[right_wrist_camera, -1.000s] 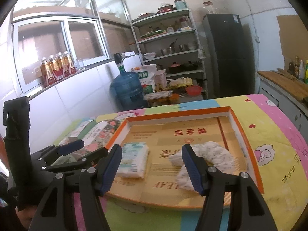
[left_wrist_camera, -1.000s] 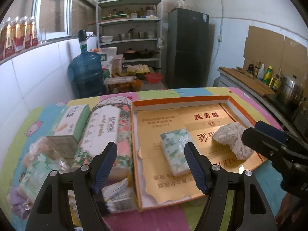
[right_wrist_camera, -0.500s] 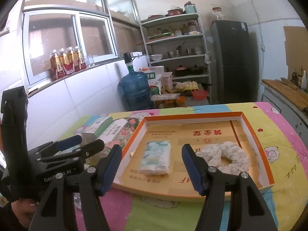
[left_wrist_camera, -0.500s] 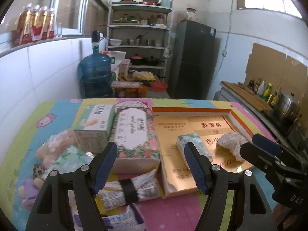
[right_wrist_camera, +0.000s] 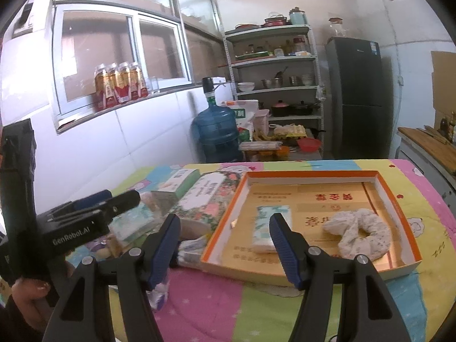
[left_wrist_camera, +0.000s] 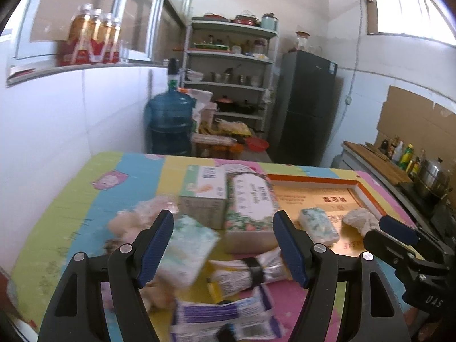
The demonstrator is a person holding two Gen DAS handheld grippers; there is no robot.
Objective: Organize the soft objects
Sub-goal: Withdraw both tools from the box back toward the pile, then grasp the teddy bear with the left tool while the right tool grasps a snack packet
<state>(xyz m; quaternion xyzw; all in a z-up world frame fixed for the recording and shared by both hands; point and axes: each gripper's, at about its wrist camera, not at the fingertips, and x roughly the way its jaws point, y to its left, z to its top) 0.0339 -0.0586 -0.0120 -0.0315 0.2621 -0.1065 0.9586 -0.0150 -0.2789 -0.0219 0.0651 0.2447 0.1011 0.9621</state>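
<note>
From the left wrist, the left claw (left_wrist_camera: 223,245) gaped wide and empty above a loose tissue pack (left_wrist_camera: 189,249) beside two tissue boxes (left_wrist_camera: 228,199); closing there could snag neighbouring packets.

From the right wrist, the right claw (right_wrist_camera: 225,249) hung equally open, empty. The tray (right_wrist_camera: 399,196) held one tissue pack (right_wrist_camera: 270,222) and one scrunchie (right_wrist_camera: 362,232).
</note>
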